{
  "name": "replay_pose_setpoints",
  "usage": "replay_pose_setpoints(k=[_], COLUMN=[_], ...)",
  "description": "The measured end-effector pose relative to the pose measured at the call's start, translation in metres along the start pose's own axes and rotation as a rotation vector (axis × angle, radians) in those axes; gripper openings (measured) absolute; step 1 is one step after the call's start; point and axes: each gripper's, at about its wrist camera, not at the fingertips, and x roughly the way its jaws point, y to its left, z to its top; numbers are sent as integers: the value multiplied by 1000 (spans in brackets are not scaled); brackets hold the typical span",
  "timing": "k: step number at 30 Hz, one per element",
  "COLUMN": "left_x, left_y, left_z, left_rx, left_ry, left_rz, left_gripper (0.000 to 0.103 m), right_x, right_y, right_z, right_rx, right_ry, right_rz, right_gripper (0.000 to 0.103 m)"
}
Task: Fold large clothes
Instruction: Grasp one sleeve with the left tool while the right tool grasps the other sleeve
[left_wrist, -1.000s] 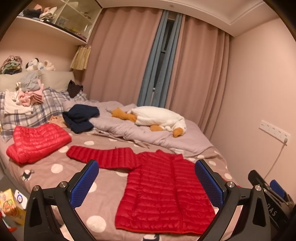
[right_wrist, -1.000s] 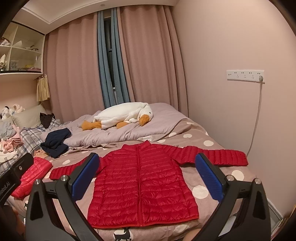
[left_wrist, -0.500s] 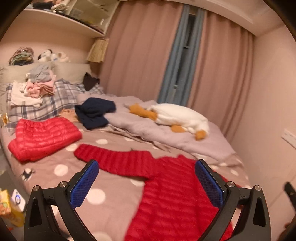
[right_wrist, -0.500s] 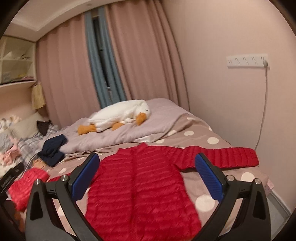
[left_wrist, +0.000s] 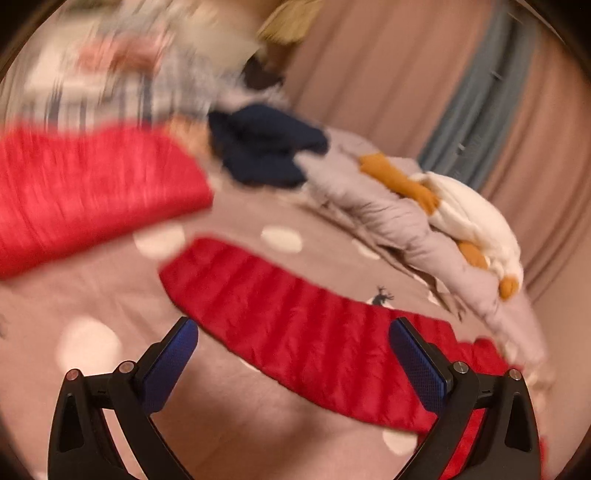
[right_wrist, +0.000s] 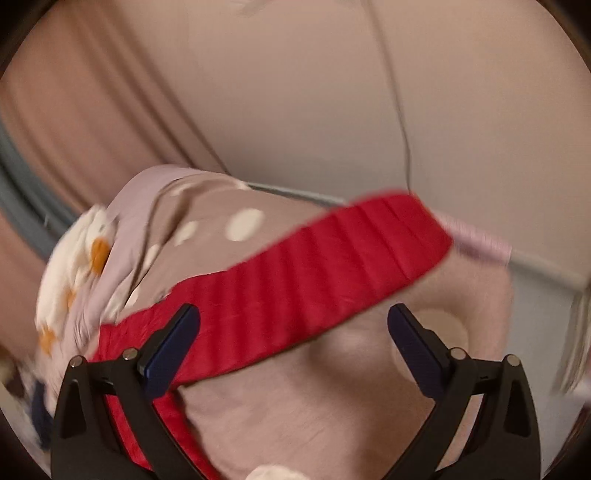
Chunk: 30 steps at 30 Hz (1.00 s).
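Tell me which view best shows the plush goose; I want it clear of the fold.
The left wrist view: the plush goose lies whole on the grey quilt. The right wrist view shows only a blurred part at its left edge.

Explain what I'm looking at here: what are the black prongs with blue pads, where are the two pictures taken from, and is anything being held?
No robot: a person holds a two-finger gripper in each hand, each with a fisheye camera looking along its fingers. The left gripper and right gripper are both open and hold nothing. Each view looks down on one sleeve of a red puffer jacket: the left sleeve and right sleeve, spread on a polka-dot bed. Also there: a folded red jacket, a navy garment and a plush goose. Both pictures are motion-blurred.
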Motion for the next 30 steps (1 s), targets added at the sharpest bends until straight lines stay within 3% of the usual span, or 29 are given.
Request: replay_pose_setpoints(k=[6,7,9,11,13,14,15,16,17,18,19,22,26,30], left_x=[65,74,88,88,94,97,102,105,106,107,106,95,58,31], left_y=[39,46,63,66,61,61,62,64,65,66,68,70,55,52], left_z=[4,3,-3,-4,-3,-4,-8,-11,-14,-16,-16,-13,-3,-5], left_rx=[-137,-188,-328,-357,-346,-358,-388,-406,-417,-433,-447,-481,-275,-197], left_ry=[163,188,237,222,265,286,314,320,306,294,287,234,139,107], left_rz=[-38,-72,-210,-280,-360,-375,-366,-341,-326,-318,-306,-227,-61,-23], left_gripper=[101,101,101,100,82,61,44,36,24,16,14,9,9,8], right_x=[35,39,54,57,58,62,67,72,77,81,85,79,59,44], right_y=[-38,-37,-40,-40,-31,-26,-18,-14,-11,-9,-12,-13,-14,-14], right_z=[-8,-11,-19,-26,-27,-25,-25,-25,-26,-28,-30,-32,-26,-21], right_rx=[205,226,306,360,355,344,328,326,331,342,347,330,295,221], right_ry=[32,35,42,1,-44,-37,-11,10,32,55,68,55,15,-11], right_rz=[17,37,109,164,176,182,201,216,226,229,231,226,208,207], right_gripper=[95,95,94,94,90,86,71,55,45,26,17,11,10,10])
